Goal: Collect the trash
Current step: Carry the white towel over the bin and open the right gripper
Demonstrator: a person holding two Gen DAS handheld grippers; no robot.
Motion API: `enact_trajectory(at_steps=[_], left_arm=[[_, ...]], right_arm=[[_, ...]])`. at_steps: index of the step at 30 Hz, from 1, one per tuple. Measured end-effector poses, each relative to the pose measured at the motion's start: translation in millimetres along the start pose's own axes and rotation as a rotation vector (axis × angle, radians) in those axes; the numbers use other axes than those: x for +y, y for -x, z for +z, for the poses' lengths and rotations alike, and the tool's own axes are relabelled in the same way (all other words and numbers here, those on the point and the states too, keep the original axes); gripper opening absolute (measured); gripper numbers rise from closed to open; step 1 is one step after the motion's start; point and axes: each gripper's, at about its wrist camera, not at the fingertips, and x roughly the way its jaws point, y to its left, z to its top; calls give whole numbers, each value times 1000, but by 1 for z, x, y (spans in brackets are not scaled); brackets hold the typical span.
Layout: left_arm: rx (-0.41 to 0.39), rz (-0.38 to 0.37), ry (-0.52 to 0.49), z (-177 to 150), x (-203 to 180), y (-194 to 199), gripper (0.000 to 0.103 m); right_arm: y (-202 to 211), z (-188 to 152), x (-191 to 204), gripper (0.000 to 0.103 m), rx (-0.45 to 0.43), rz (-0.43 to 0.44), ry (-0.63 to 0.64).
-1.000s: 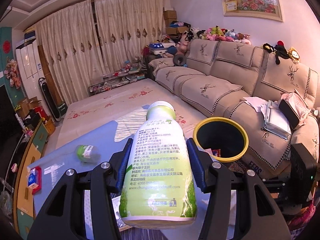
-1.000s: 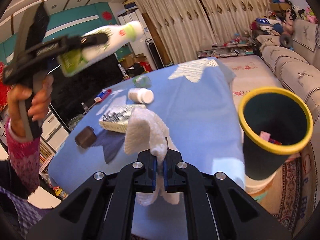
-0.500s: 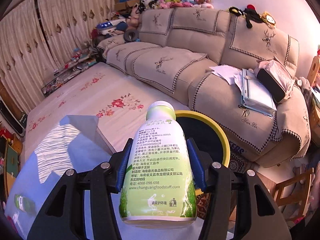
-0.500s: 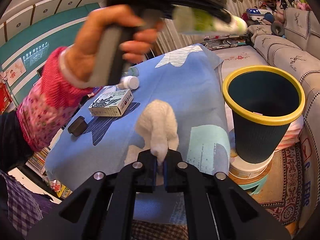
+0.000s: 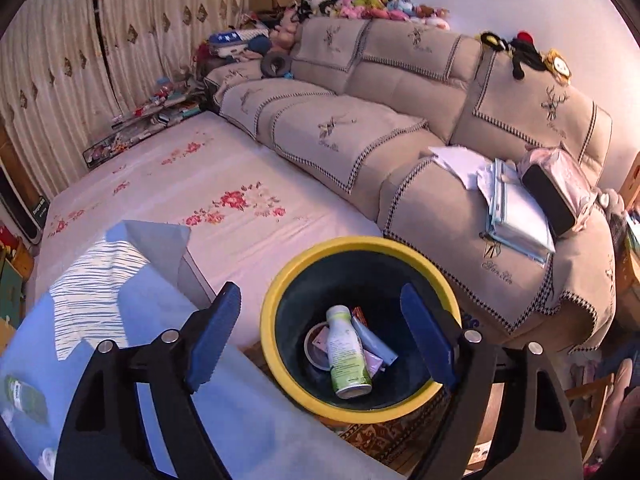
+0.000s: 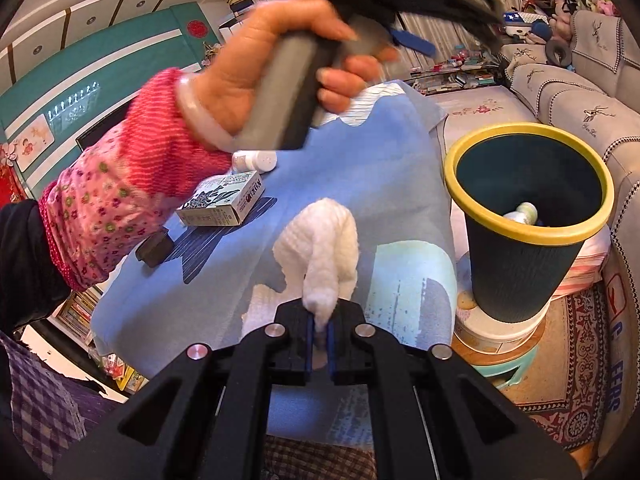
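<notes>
Left hand-held gripper (image 5: 320,334) poised above the yellow-rimmed bin (image 5: 276,304), jaws spreading wide, nothing between the blue pads (image 5: 216,336). Directly below and ahead of those pads, inside the bin, a white-and-green bottle (image 5: 346,354) lying on its side on top of wrappers and a round lid-like piece. To the left of this hand-held gripper, the blue-clothed counter (image 5: 248,412); at its far left edge a small green-labelled bottle (image 5: 22,394), blurred. Beyond the bin, a beige sofa (image 5: 360,136) with papers and a pink bag on its right end.

Right hand-held gripper (image 6: 319,328) pressed together, pinching a wad of white tissue (image 6: 324,240) that stands up just ahead of the fingertips over the counter. To the right of it, the same bin (image 6: 592,184) standing on a pale round base, the bottle's cap end showing inside. Ahead and to the left: a printed carton (image 6: 224,202), a small white pill bottle (image 6: 256,161) just beyond that, and a dark brown block (image 6: 154,246) nearer the counter's left edge. Above and ahead, a hand (image 6: 260,68) in a pink patterned sleeve (image 6: 120,188) gripping the grey handle of the other hand-held gripper, motion-blurred.
</notes>
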Motion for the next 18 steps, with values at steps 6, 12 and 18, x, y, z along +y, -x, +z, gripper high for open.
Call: enact_trajectory(at_steps=[6,12,18], left_arm=[[-231,64,154,-37,38,142,95],[-362,164,322,-116,77,251,98],[-371,477,337,-214,90,319,98]], right_arm=[[-2,1,8,5,-1,7,-1],[-6,2,17,5,-4,-2,16],[-6,15,17,5,-3,-18,10]])
